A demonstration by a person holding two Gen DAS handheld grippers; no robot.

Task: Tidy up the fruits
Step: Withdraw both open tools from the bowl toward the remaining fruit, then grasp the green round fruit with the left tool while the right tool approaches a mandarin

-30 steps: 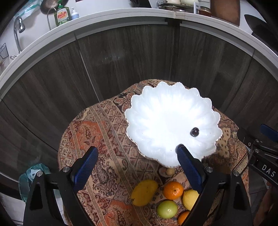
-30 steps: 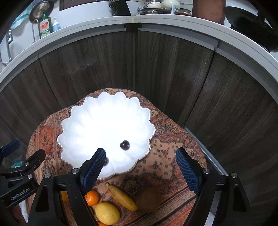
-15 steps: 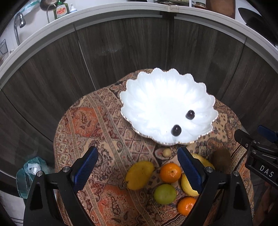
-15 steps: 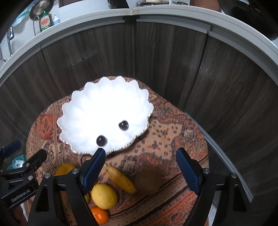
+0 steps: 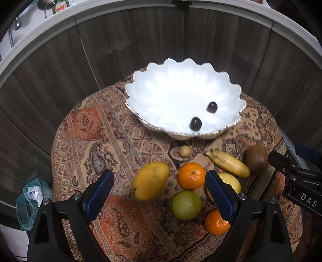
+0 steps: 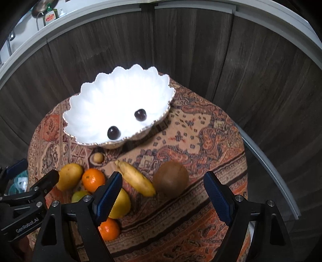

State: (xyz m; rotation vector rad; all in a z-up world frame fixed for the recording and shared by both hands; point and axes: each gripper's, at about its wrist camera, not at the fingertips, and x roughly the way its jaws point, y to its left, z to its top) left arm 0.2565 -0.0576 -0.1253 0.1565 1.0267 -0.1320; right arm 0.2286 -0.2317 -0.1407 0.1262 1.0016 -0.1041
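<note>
Both wrist views look steeply down from above the table's near edge, sharing the white bowl (image 5: 181, 88) (image 6: 112, 94) and fruit.

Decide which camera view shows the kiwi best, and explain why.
The right wrist view: the kiwi sits near the middle, large and whole, beside the banana. The left wrist view shows it smaller, out toward the right edge, though still uncovered.

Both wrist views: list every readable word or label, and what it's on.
"DAS": on the right tongs, seen from the left wrist view; lettering cut by the frame edge.
"GenRobot.AI": on the left tongs, seen from the right wrist view.
Red label on the green bottle on the counter: too small and blurred to read.
</note>
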